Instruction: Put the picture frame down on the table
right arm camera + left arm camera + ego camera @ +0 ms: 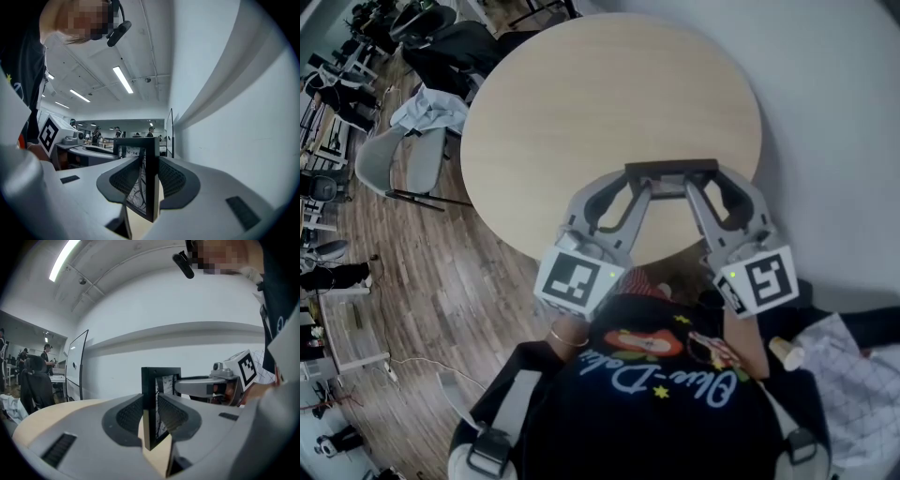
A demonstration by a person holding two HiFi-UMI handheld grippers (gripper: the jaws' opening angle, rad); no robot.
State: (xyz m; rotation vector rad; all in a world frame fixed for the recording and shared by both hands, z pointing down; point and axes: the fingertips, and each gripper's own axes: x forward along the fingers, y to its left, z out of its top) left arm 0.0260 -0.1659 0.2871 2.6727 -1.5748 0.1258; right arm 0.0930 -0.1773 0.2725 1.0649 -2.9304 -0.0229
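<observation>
Shirt (609, 422), frame (671, 169), round table (609, 94), grey chair (412, 164)

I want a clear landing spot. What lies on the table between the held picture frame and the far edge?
Nothing: in the head view, the table is bare wood from the picture frame to its far edge.
</observation>
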